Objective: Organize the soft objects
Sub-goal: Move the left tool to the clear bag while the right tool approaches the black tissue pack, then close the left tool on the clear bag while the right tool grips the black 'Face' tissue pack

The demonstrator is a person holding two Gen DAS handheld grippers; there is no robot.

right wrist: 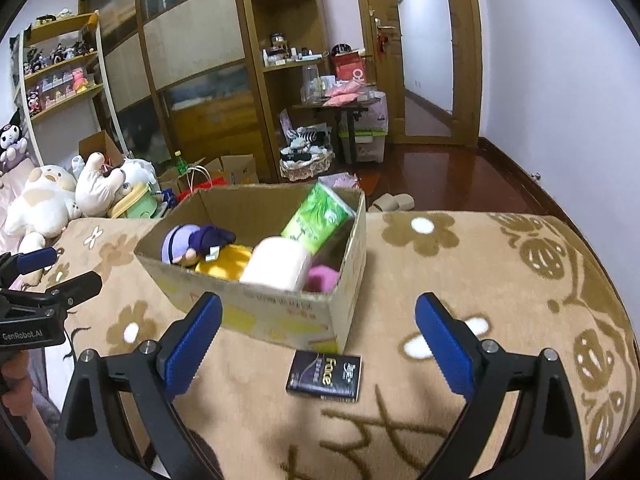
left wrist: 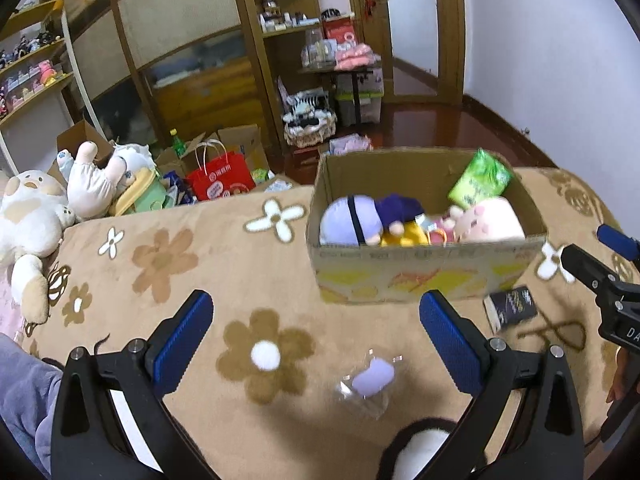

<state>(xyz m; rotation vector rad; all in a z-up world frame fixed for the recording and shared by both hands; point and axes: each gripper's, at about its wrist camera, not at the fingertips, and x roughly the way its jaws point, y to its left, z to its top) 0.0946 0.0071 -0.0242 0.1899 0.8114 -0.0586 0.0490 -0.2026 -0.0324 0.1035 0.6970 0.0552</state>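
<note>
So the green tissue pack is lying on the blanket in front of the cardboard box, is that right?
Not quite. The green tissue pack is inside the cardboard box, leaning in its far corner, as the right wrist view shows. The dark Face pack is what lies on the blanket in front.

Both wrist views tilt down, close over the blanket (left wrist: 240, 264); sharing the cardboard box (right wrist: 280, 312).

Tan, brown and white flowers

The blanket (left wrist: 224, 276) is tan with brown-and-white flowers; the cardboard box (right wrist: 280, 316) shows yellow print; the tissue pack (right wrist: 318, 216) is green.
</note>
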